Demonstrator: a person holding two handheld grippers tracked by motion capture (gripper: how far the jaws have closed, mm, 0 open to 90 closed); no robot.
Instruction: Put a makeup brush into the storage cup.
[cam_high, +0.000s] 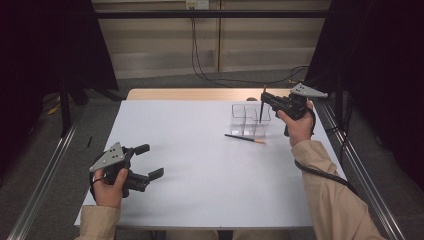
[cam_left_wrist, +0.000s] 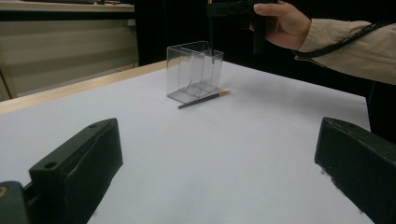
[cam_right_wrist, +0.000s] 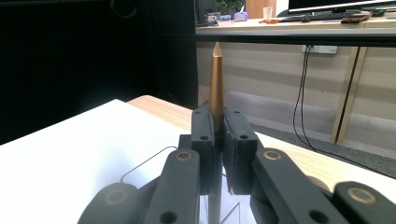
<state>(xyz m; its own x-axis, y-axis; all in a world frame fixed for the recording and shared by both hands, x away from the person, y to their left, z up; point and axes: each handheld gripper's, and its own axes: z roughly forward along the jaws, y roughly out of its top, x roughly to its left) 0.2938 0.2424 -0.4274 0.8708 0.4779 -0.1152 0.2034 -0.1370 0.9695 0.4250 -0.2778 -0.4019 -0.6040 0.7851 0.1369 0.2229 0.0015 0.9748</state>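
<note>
- Left claw (cam_high: 151, 161) sits nearest the high camera, jaws spread wide with nothing between them, hovering low over the near-left part of the white worktop (cam_high: 200, 175).
- Right claw (cam_right_wrist: 216, 140) is pressed together, pinching a dark pen (cam_high: 261, 106) upright; gold tapered end (cam_right_wrist: 216, 70) sticks up above my jaws in the right gripper view.
- Pen's lower end hangs over, maybe just inside, the right-hand compartment of the clear divided box (cam_high: 250, 120) at the far right of the worktop; can't tell if the tip touches the bottom.
- Second pen (cam_high: 245, 138) lies flat on the worktop just in front of the box, orange tip pointing right; not touching the box, as far as I can tell.
- Step in hand, as I judge it: drop the held pen into the box compartment.
- Doing it well: keep the pen vertical, lower straight down, stay clear of the thin divider wall and rim.
- Open my jaws only once the pen is well inside, otherwise it may tip out or knock the light box.
- Left claw could steady the box if it slides; next go for the lying pen.
</note>
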